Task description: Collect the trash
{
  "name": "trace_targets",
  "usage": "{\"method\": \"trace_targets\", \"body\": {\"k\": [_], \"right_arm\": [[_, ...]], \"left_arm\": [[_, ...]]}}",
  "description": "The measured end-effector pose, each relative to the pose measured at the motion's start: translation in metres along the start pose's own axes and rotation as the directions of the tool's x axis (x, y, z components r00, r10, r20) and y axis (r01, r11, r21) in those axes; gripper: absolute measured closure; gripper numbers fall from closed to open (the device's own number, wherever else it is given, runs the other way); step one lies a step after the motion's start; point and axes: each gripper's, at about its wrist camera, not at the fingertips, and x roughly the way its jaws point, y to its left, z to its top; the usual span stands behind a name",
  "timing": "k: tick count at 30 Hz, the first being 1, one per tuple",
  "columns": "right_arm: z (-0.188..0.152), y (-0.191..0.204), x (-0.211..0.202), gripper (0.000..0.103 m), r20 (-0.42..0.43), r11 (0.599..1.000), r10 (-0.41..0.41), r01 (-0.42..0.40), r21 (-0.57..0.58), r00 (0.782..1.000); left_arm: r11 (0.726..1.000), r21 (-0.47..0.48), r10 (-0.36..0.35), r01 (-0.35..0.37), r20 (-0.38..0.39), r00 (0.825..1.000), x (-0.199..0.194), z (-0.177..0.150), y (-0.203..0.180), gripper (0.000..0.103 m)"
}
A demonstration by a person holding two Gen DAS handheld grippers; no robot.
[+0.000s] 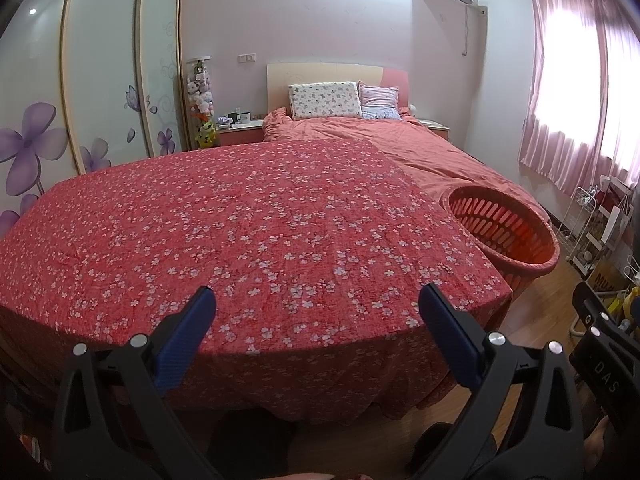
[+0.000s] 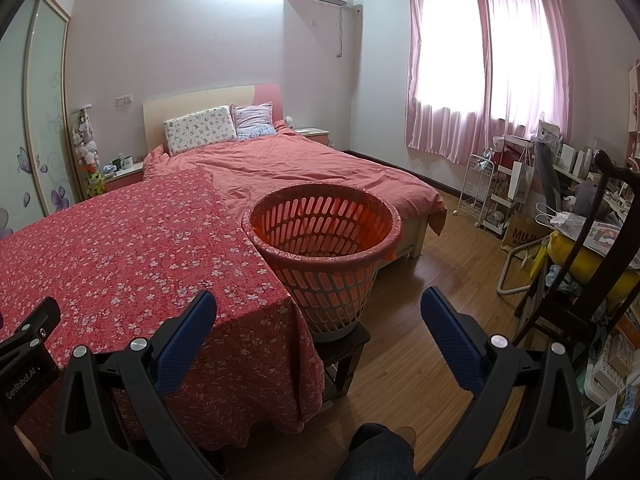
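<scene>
Beside the floral-clothed table (image 2: pixel 120 248), lined basket (image 2: pixel 324 248), its bottom hidden; both hand-held grippers (image 1: pixel 316 308) (image 2: pixel 318 312) wide apart, empty.

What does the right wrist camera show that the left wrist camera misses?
Only the right: the dark stool under the basket, its whole slotted wall, and the chair. Only the left: the full floral cloth, bare of trash, and the wardrobe doors. Both: the bed, pillows, curtains, and an open gripper, left, right.
</scene>
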Motion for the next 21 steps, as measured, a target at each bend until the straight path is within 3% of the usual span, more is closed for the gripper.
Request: {"method": "trace_targets", "body": {"k": [21], "right_arm": [[-0.0007,-0.0006,0.0003,0.002,-0.001,1.000,-0.001,0.001,0.001,1.000]], "left_arm": [[1.000,0.011,0.004,-0.004,0.002,1.000,-0.0009,0.0011,-0.0007,0.004]]}}
